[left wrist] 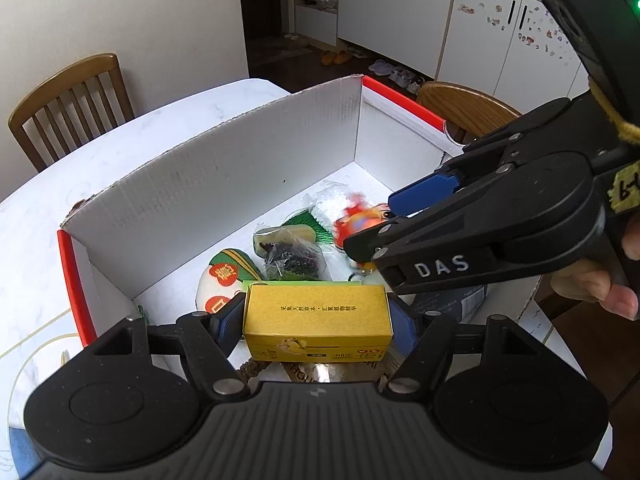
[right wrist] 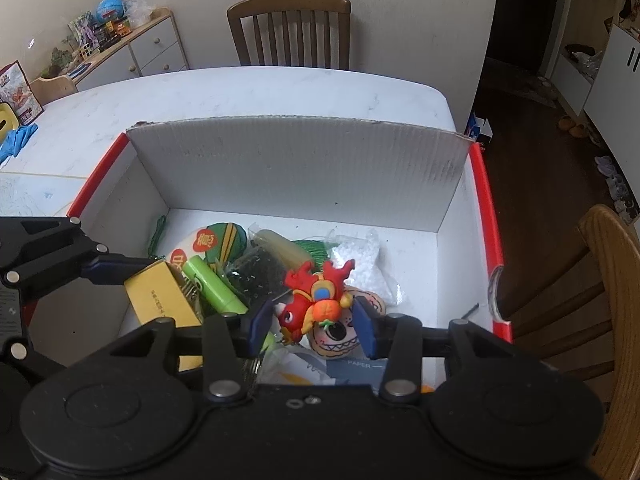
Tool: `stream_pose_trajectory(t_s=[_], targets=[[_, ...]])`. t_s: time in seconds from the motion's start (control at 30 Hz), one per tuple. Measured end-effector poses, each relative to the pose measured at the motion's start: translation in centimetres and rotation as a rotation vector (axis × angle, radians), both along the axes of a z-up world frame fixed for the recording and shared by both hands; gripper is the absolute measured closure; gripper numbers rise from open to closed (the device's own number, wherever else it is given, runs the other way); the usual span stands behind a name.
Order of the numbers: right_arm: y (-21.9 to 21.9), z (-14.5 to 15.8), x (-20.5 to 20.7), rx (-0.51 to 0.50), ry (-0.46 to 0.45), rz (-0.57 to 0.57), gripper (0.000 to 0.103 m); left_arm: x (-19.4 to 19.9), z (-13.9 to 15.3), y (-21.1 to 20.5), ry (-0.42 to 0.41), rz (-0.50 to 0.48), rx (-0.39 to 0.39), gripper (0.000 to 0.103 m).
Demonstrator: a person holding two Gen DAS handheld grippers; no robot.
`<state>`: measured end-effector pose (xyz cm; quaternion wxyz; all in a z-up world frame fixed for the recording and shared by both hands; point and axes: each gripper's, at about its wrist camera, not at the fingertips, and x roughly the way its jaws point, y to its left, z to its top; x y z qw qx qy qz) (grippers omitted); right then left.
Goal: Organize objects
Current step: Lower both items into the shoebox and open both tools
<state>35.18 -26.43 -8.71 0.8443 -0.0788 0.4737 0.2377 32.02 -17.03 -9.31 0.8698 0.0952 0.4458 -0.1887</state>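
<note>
much of the white cardboard box (right wrist: pixel 296 172) floor is buried under overlapping things, so their outlines are hard to separate. the near wall of the box is cut off by the hand-held gripper bodies in both views. a grey packet marked "paper" (right wrist: pixel 360 366) shows only as a strip at 6 o'clock in the right wrist view. in the left wrist view the red dragon toy (left wrist: pixel 358 222) is blurred and half covered by the right hand-held gripper (left wrist: pixel 374 226); a few fingers (left wrist: pixel 618 300) of the person show at 3 o'clock.

the left hand-held gripper (left wrist: pixel 316 320) is clamped on the yellow carton (left wrist: pixel 316 320), its blue pads pressed against the two short ends, low in the box at its 7 o'clock corner as the right wrist view has it. the right hand-held gripper (right wrist: pixel 316 322) has its jaws apart, one pad on each side of the red dragon toy (right wrist: pixel 318 296) with a gap visible on either side; the toy lies on a skull-faced ornament (right wrist: pixel 340 336). a green tube (right wrist: pixel 212 286) lies just beside the carton, and a white bag of beads (right wrist: pixel 360 258) sits at 1 o'clock from the toy.

the box stands on a white marbled counter (right wrist: pixel 248 92). wooden chairs (right wrist: pixel 290 30) stand around it, a sideboard with toys (right wrist: pixel 132 46) at 10 o'clock, white cabinets (left wrist: pixel 400 12) and shoes (left wrist: pixel 400 74) on dark floor beyond.
</note>
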Motion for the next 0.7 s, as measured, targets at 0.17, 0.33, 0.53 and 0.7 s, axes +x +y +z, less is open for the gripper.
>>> stream_pose_trajectory(t_s=[0.17,0.33,0.53,0.7], targets=[[-0.5,0.7,-0.4,0.024,-0.012,-0.002,0.054,-0.5,0.5,0.1,-0.008,0.007,-0.019,0.029],[-1.2,1.6,-1.3,0.040,-0.028,-0.002,0.052,-1.2,1.3,0.4,-0.020,0.024,-0.039,0.029],[-2.0,3.1,-2.6,0.067,-0.061,0.001,0.049,-2.5,2.8,0.7,-0.057,0.035,-0.053,0.029],[-2.6,4.6,-4.1,0.089,-0.092,-0.007,0.047,-4.0,4.6,1.2,-0.098,0.049,-0.083,0.029]])
